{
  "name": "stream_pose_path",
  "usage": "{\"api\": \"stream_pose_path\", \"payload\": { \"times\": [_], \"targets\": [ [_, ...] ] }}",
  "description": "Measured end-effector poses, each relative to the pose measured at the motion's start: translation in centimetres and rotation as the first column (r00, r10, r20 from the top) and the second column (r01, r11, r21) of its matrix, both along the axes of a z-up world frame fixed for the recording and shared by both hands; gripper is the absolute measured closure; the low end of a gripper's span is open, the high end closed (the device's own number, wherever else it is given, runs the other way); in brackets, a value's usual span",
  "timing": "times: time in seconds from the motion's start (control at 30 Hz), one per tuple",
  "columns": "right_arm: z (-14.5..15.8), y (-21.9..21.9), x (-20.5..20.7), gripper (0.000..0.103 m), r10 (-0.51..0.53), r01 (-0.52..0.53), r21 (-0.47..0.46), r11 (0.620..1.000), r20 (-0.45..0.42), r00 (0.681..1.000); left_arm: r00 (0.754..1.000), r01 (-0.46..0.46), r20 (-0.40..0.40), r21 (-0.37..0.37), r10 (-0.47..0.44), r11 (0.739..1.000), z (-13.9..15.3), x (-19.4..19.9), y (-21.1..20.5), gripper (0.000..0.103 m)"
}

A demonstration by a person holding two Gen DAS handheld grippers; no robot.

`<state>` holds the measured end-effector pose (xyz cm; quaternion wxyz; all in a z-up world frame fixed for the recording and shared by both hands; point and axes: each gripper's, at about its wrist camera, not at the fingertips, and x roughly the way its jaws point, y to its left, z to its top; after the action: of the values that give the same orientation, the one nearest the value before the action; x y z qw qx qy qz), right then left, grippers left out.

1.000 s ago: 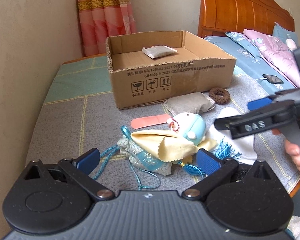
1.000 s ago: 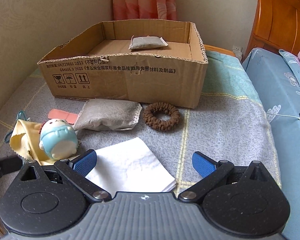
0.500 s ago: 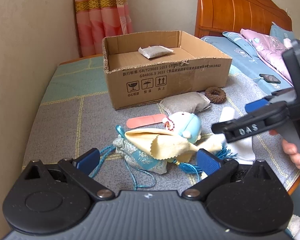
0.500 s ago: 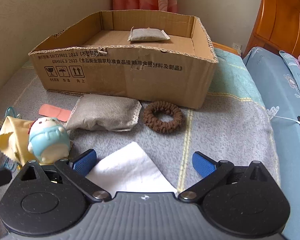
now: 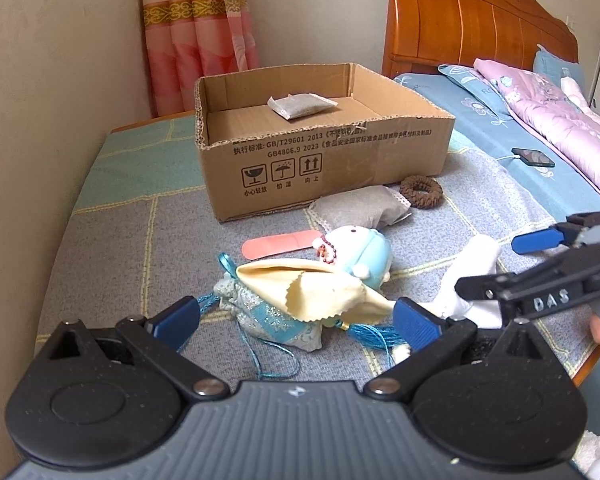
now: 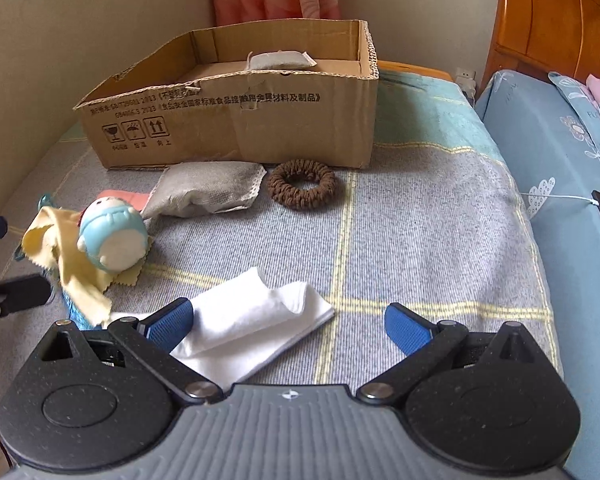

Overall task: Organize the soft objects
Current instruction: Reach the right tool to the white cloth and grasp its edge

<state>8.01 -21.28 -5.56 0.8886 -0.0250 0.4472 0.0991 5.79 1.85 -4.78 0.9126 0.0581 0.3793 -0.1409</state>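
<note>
Both claws hang spread and empty: the left claw point(image 5: 296, 316) over the yellow cloth point(image 5: 320, 290) and blue pouch point(image 5: 272, 320), the right claw point(image 6: 288, 320) over the rumpled white cloth point(image 6: 252, 320). The cardboard box point(image 6: 236, 128) holds 1 grey sachet point(image 5: 300, 105).

Soft, even daylight, weak shadows, both views sharp at centre, with fisheye bending and dark corners at edges.

left claw point(image 5: 296, 322) open, right claw point(image 6: 287, 320) apparently open
</note>
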Motion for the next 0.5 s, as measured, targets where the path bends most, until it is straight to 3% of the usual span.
{"api": "stream_pose_path", "payload": {
  "times": [0.3, 0.5],
  "targets": [
    [0.0, 0.4, -0.4, 0.001, 0.028, -0.028, 0.02, 0.999, 0.026, 0.999, 1.0, -0.003, -0.002, 0.001, 0.003, 1.0, 0.0, 0.0, -0.3, 0.001],
    [0.4, 1.0, -0.3, 0.013, 0.055, -0.057, 0.096, 0.994, 0.024, 0.998, 1.0, -0.016, -0.003, 0.006, 0.016, 1.0, 0.1, 0.0, -0.1, 0.001]
  ]
}}
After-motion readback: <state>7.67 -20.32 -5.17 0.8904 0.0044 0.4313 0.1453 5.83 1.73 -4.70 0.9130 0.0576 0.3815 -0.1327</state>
